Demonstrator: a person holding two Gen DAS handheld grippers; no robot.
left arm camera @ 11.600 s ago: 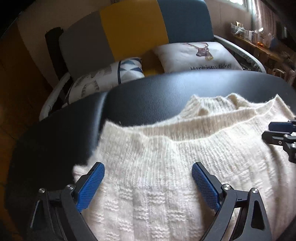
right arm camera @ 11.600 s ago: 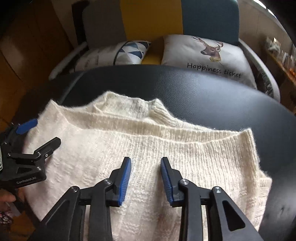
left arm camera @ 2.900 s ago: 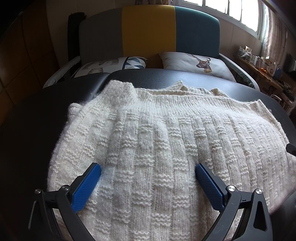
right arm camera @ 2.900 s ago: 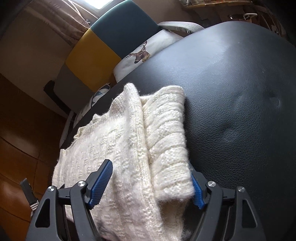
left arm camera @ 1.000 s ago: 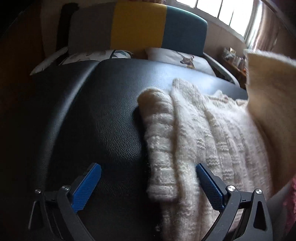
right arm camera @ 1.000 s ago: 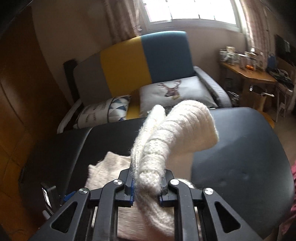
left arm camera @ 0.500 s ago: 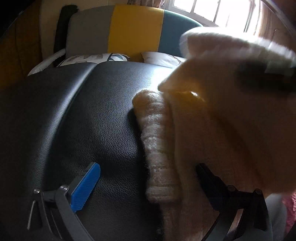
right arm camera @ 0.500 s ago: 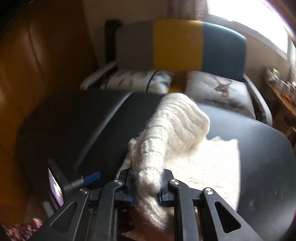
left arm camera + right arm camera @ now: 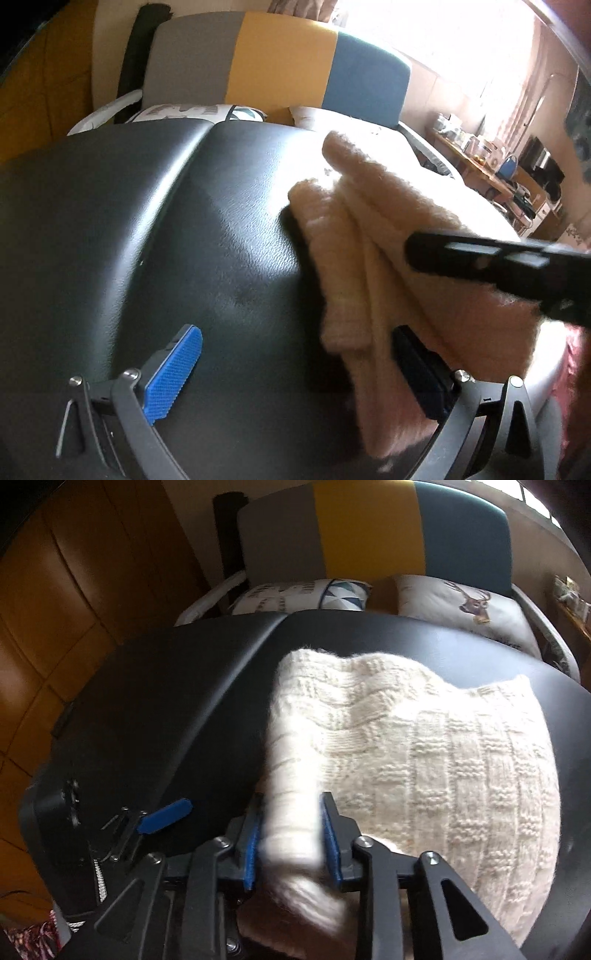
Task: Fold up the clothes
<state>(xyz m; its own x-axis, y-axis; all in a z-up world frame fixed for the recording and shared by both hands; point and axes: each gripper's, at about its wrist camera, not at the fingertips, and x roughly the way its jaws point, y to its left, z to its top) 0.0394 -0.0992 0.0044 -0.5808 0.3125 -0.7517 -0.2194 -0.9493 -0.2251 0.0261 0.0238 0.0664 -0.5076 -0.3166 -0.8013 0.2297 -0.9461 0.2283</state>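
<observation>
One cream sweater (image 9: 436, 760) pinched in right hand-held gripper (image 9: 291, 840); left hand-held gripper (image 9: 295, 373) spread wide.

sweater (image 9: 424, 760) on table (image 9: 177, 709) | sofa (image 9: 369, 528) behind table

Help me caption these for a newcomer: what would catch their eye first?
The cream knitted sweater stands out, lying folded on the black padded table. The right gripper is shut on a thick fold of it at the near edge, while the left gripper hangs open beside its left edge. Behind the table is a grey, yellow and blue sofa with a deer cushion.
</observation>
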